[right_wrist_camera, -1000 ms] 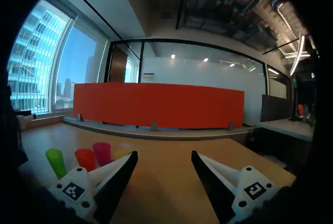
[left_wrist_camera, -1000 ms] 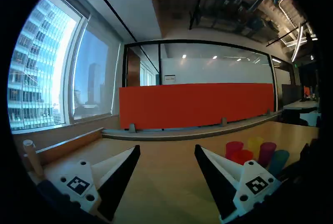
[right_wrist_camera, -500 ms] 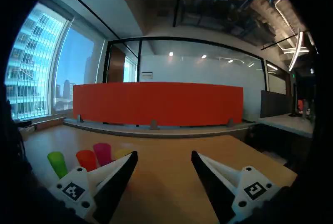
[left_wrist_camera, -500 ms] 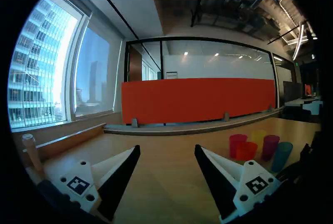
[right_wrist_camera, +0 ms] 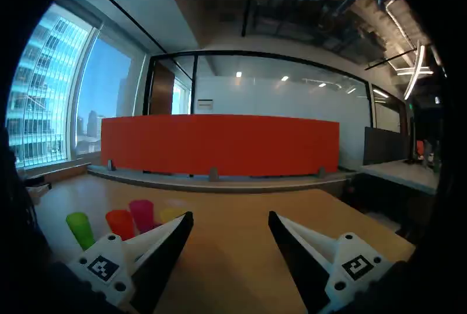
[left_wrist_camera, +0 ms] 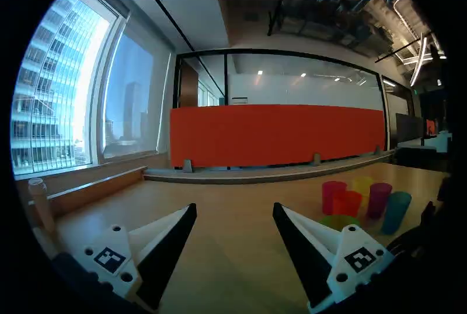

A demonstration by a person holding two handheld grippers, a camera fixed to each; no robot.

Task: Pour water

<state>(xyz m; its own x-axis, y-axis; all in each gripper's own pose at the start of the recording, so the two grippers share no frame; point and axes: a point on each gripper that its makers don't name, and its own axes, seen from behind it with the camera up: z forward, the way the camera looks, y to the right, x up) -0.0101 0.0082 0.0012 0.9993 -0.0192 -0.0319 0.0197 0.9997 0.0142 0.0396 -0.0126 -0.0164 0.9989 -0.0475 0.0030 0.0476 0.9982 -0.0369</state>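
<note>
Several coloured plastic cups stand in a cluster on the wooden table. In the left gripper view they sit to the right: a red cup, an orange cup, a yellow cup, a magenta cup, a teal cup and a low green one. My left gripper is open above the table, left of the cups. In the right gripper view a green cup, an orange cup, a magenta cup and a yellow cup stand at the left. My right gripper is open, right of them, holding nothing.
An orange divider panel runs along the table's far edge. Windows line the left side, with a wooden ledge below. A small wooden post stands at the far left. Another desk lies to the right.
The left gripper view has tipped slightly downward, so the cups sit higher and show more fully, with a green one emerging. The right gripper view barely shifts. Both grippers stay open.
</note>
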